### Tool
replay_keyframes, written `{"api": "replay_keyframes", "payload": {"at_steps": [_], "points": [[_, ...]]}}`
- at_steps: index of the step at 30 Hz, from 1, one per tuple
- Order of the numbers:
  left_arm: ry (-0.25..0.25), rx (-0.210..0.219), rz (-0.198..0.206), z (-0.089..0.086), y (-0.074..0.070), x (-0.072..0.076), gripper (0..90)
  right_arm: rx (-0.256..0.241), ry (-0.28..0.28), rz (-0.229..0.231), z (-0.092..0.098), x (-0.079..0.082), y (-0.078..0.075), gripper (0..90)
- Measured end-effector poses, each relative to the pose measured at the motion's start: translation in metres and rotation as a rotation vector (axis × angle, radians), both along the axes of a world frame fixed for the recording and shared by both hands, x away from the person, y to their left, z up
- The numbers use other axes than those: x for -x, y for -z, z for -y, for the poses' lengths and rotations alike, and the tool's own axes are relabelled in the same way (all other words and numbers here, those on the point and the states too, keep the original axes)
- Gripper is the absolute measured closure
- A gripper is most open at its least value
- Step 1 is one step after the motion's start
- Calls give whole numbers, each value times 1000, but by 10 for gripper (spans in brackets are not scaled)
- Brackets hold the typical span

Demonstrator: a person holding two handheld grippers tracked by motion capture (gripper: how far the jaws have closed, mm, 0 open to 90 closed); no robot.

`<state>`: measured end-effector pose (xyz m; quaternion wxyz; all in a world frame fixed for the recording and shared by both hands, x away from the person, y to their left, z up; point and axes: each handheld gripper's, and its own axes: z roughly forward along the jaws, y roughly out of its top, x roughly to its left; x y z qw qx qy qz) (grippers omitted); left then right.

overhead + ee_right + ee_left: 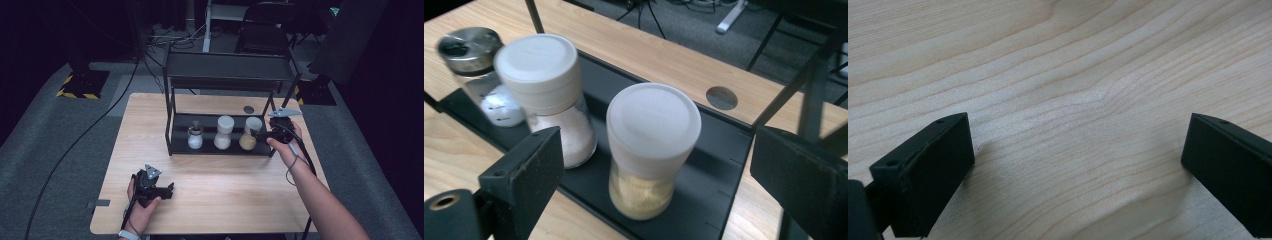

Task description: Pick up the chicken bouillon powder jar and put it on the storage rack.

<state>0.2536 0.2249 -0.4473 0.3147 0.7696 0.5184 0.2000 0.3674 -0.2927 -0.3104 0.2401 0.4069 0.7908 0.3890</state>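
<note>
The right gripper [656, 165] reaches for the yellow spice jar [651, 150], with its fingers spread wide on both sides of it and not touching yet. The jar stands on the low black shelf [719, 150] near the bench's [210, 200] far right corner, just beside a white salt jar [551, 95]. To do it well, slide in straight and squeeze below the lid. The left gripper [155, 190] rests near the front left edge, fingers spread. The lid may have raised writing, but I cannot read it.
</note>
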Motion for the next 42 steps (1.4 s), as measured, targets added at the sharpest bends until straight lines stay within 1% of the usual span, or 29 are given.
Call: {"api": "replay_keyframes", "payload": {"at_steps": [6,10,13,20,23,32,36,42], "points": [[2,-1,0,0,0,1,5,-28,-7,15,11,24,-2,67],[-6,-2,-1,2,0,0,3,-40,-16,10,18,35,-2,67],[-5,-2,0,2,0,0,3,-62,-16,4,25,44,0,66],[-5,-2,0,2,0,-1,3,-61,-23,16,35,64,4,61],[-6,-2,0,2,0,0,3,-55,-23,16,37,70,4,60],[-6,-2,0,2,0,-1,3,-61,-21,18,45,87,9,58],[-4,-2,0,2,0,-1,3,-66,-19,11,47,93,14,58],[-4,-1,-1,1,0,0,4,-75,-11,-2,50,99,27,55]]}}
